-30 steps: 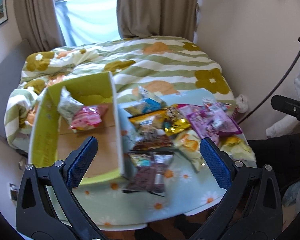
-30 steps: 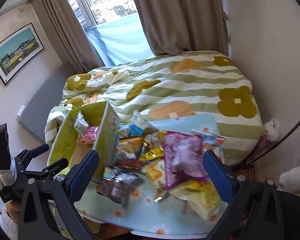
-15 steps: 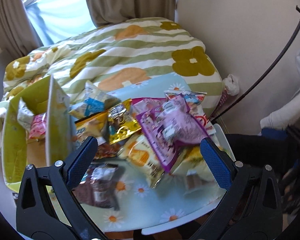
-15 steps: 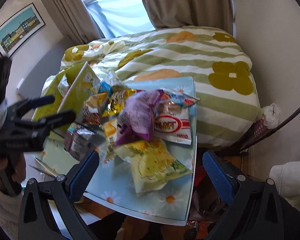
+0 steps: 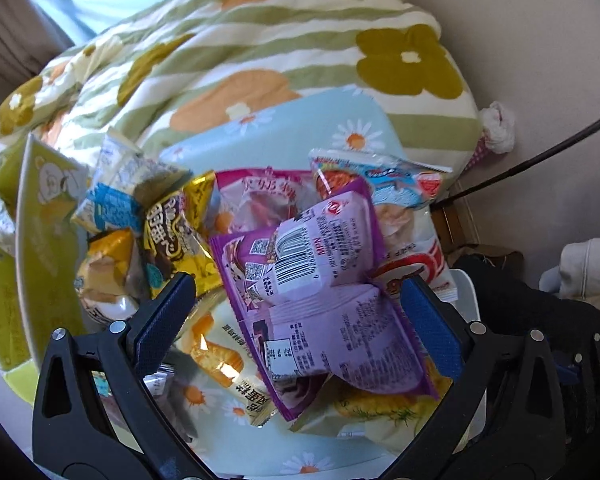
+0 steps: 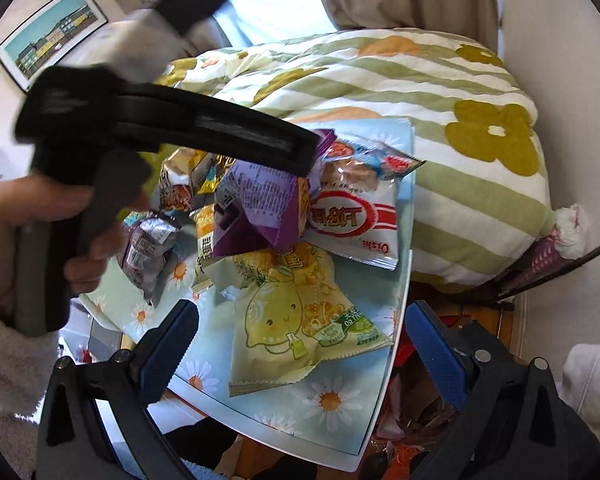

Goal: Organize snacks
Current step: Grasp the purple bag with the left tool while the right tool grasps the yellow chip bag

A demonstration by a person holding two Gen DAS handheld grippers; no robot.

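A pile of snack packets lies on the small daisy-print table. A purple packet sits on top, between the wide-open fingers of my left gripper, which hovers close over it. In the right wrist view the left gripper's fingers reach the purple packet from the left. A yellow lemon packet lies in front of my right gripper, which is open and empty above the table's near edge. A red-and-white packet lies behind it.
A yellow-green cardboard box stands at the table's left with a packet inside. A flowered duvet covers the bed behind. A black lamp stem and the wall are at the right. Clutter lies on the floor under the table's right edge.
My left gripper has swung right from the box and moved down close over the purple packet. My right gripper has shifted right and lower, toward the lemon packet.
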